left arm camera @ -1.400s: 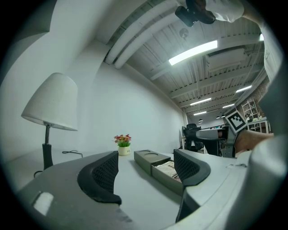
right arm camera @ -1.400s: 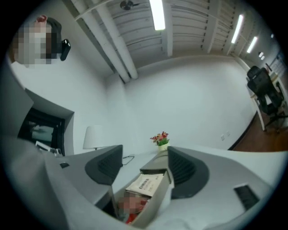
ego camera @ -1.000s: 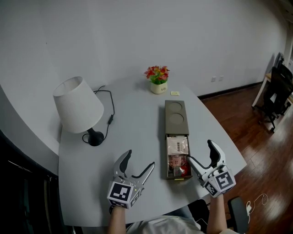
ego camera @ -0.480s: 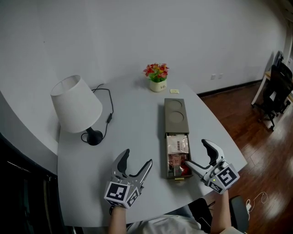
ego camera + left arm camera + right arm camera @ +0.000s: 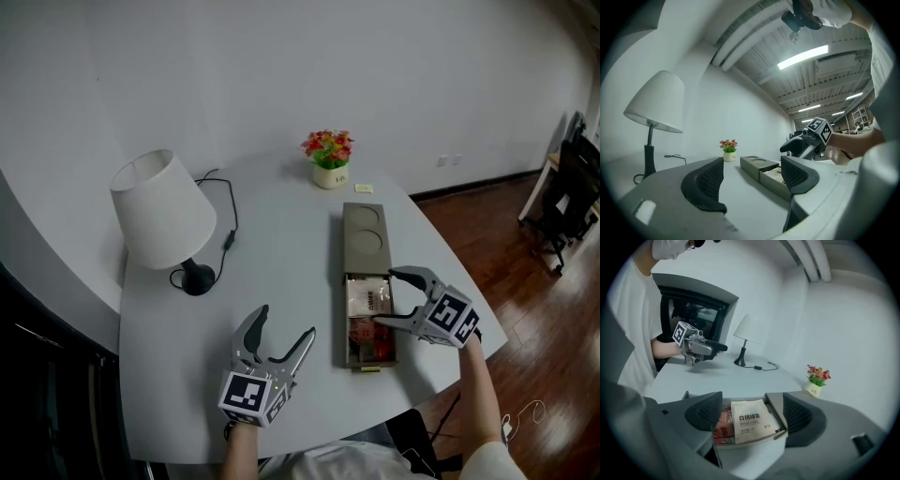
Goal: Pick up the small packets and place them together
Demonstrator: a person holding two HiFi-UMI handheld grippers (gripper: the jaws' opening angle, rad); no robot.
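Packets [image 5: 364, 314] down in the open end of the grey box [image 5: 363, 239] on the surface [image 5: 272, 253]: white one [image 5: 751, 420] toward the lid, red ones [image 5: 721, 423] right beside it. Right gripper [image 5: 384, 297] tilted down over that end, fingers apart, just been closing a touch, white one framed between them but not pinched. Left gripper [image 5: 287, 322] level near the front edge, fingers wide open, nothing in them. Lamp [image 5: 164, 211] and flower pot [image 5: 329, 161] further back.
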